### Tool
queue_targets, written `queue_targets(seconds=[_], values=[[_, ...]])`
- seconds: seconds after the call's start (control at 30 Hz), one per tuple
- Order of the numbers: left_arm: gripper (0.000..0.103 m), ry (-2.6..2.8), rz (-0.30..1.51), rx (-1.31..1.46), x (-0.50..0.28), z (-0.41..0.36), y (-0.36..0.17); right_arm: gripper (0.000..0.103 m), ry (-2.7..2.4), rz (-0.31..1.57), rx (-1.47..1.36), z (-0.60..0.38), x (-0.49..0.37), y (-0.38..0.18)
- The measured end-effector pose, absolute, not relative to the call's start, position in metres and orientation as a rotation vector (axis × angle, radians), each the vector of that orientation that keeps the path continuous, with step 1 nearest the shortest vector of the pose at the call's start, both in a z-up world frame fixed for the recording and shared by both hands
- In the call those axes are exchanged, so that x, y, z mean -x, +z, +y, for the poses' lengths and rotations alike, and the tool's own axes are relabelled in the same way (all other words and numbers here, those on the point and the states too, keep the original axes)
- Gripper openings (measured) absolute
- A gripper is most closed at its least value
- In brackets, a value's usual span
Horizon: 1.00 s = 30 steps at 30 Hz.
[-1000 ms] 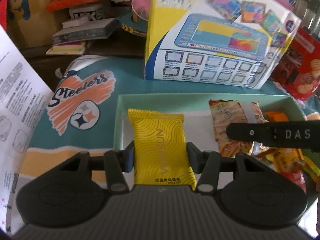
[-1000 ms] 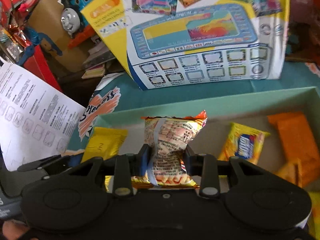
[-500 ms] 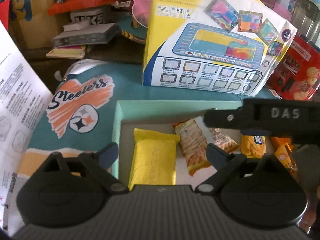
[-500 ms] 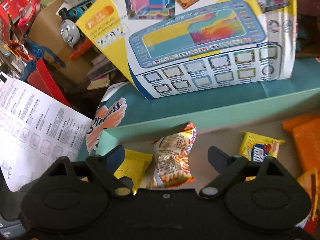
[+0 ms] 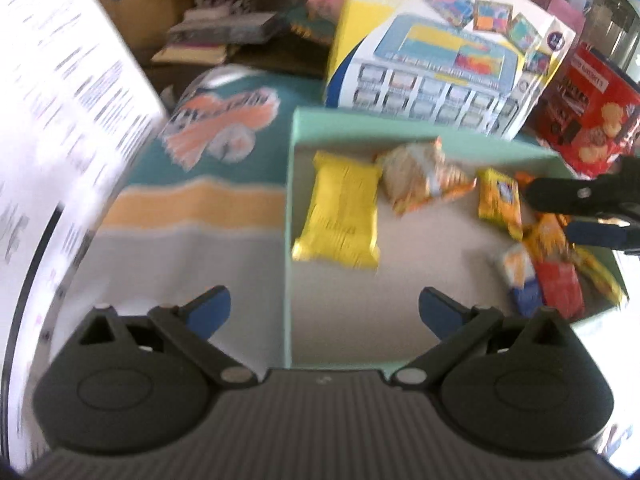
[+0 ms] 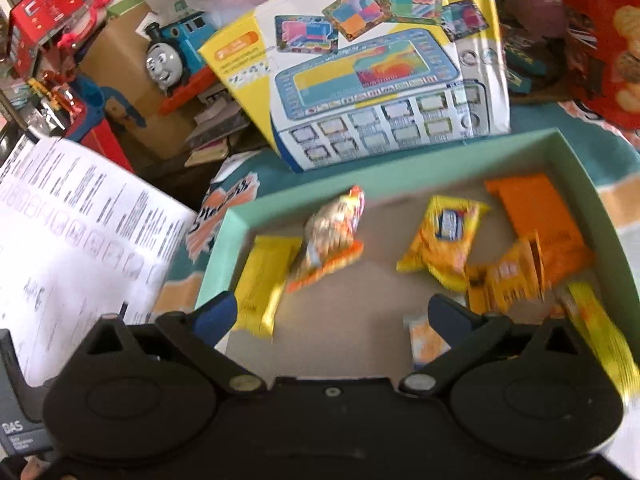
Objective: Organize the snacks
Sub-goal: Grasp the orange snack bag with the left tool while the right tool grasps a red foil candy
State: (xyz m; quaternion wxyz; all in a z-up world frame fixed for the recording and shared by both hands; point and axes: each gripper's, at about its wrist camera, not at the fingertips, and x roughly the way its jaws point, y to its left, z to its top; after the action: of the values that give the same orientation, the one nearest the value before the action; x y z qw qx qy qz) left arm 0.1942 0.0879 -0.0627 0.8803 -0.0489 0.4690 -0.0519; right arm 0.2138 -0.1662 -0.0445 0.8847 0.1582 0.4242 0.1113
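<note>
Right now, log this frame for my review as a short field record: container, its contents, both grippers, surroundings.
container: mint green box, open top
contents: yellow packet at left; printed orange snack bag beside it; small yellow packet; orange packs at right
left gripper: opening, nothing between pads
right gripper: opening, nothing between pads
surroundings: toy tablet box behind; red biscuit box; printed sheet

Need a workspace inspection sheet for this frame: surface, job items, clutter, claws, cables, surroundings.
Surface: teal printed cloth under a mint-green box.
Job's things: yellow packet, crinkled snack bag and small yellow pack lie apart in the box; orange packets piled at its right end.
Clutter: printed sheet, toy tablet carton, red biscuit box.
Claws: left claw and right claw opening, nothing between the jaws.
Cables: nothing seen.
Surroundings: toy train, stacked toys behind.
</note>
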Motion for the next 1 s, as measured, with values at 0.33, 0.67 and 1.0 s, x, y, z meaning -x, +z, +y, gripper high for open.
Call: queue_targets(seconds=[0.33, 0.67, 1.0], values=[[0.103, -0.07, 1.064, 0.151, -0.12, 0.109, -0.082, 0.103, 0.258, 0.949, -0.315, -0.154, -0.129, -0.054], [0.073, -0.183, 1.118, 0.091, -0.081, 0.081, -0.104, 0.099, 0.268, 1.016, -0.359, -0.143, -0.088, -0.077], [0.044, -0.177, 1.053, 0.091, -0.085, 0.092, -0.108, 0.035, 0.263, 1.054, -0.312, -0.127, -0.094, -0.085]])
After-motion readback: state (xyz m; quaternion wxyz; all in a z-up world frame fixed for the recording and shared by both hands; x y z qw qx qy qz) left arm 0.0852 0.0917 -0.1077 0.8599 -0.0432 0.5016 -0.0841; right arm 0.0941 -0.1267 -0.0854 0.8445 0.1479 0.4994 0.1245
